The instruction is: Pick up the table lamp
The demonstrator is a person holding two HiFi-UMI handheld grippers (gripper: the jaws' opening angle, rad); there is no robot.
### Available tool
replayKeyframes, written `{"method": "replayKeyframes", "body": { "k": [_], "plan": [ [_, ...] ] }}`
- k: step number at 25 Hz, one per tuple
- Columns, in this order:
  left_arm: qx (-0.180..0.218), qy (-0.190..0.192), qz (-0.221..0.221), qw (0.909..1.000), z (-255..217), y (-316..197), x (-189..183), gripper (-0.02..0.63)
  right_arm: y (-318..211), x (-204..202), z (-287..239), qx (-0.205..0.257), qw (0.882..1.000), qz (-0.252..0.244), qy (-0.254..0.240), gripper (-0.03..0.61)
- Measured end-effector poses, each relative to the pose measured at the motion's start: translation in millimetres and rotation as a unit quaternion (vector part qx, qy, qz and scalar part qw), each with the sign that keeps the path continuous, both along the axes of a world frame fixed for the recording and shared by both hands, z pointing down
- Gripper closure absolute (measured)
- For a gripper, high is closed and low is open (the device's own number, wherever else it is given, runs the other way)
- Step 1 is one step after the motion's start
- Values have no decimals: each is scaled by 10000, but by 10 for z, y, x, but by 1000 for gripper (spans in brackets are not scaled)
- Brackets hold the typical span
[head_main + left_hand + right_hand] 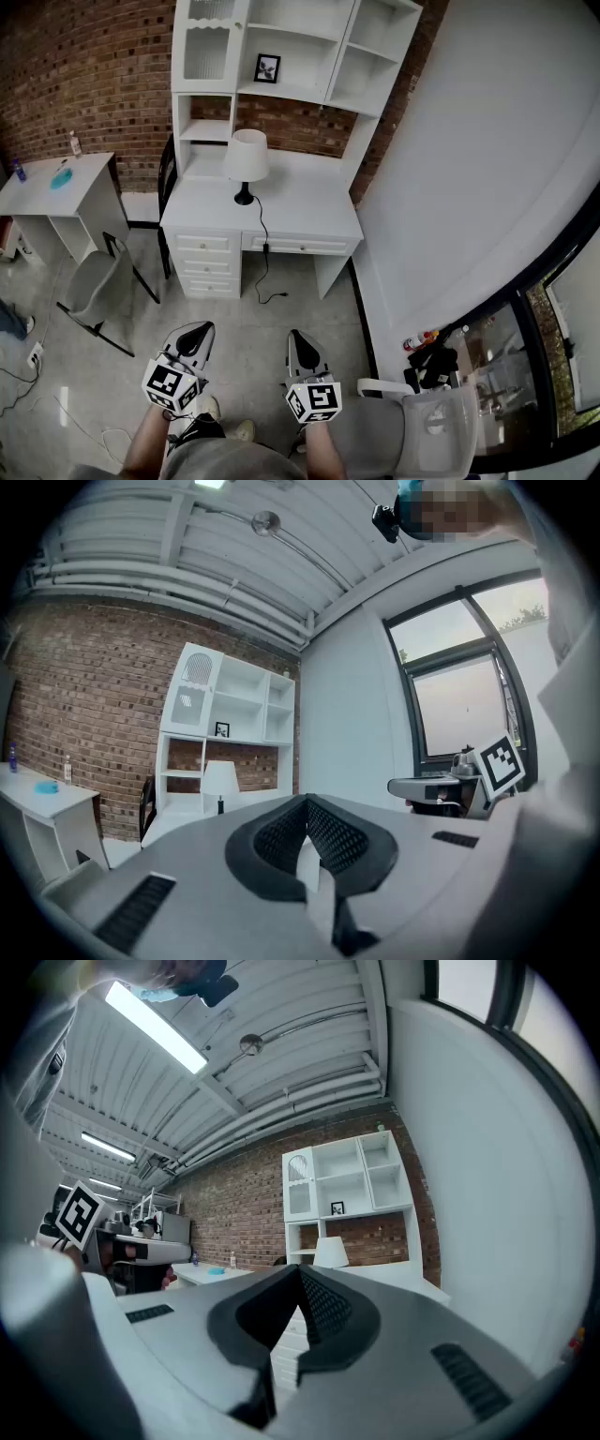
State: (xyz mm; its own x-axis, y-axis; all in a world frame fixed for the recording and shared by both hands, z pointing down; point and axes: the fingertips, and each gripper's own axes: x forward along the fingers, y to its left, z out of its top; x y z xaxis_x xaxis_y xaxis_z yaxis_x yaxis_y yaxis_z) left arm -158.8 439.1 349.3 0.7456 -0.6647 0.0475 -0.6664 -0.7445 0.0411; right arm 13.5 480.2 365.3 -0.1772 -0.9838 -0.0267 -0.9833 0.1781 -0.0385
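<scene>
- Both tools sit low in the head view, well short of the desk [309, 211], pointing level toward it.
- Left tool [194, 330]: clenched, tips together, nothing between them.
- Right tool [300, 339]: also clenched and carrying nothing; its own view shows the tips meeting.
- The table lamp [247, 161], white shade on a dark stem and base, stands upright on the desk's left half, under the white shelf unit [281, 94], well apart from both tools.
- I see the lamp small and off-centre past the jaws in the left gripper view [219, 780] and the right gripper view [330, 1252].
- Its black cord [264, 253] runs off the base, over the desk's front edge beside the drawers [206, 262] and ends on the floor.
- A framed picture [267, 68] stands on the shelf above the lamp.
- A dark chair [167, 178] stands against the desk's left end.
- A grey chair [94, 281] stands on the floor left of the line from my tools to the desk.
- Farther left, a side desk [37, 192] carries two bottles and a blue item.
- A white wall [469, 169] closes the right side, and a pale chair [431, 422] stands just beside my right tool.
</scene>
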Motion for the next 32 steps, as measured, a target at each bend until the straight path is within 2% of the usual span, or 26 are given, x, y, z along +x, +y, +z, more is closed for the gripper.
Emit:
{"method": "replayKeyframes", "body": {
  "k": [13,20,26,32],
  "plan": [
    [-27,-19,-31,10000,25,-12,44,611,-8,65,-20,106,9999,-8,-114,557],
    [-48,-25,-57,10000,46,-133,116,611,-43,228,42,-15,9998,122,-137,556],
    [-76,-55,-1,10000,108,-453,244,611,-284,442,113,-67,9995,289,-113,556],
    [-152,-73,71,9998,174,-1052,443,611,-821,617,170,-74,9992,390,-7,557]
  ]
}}
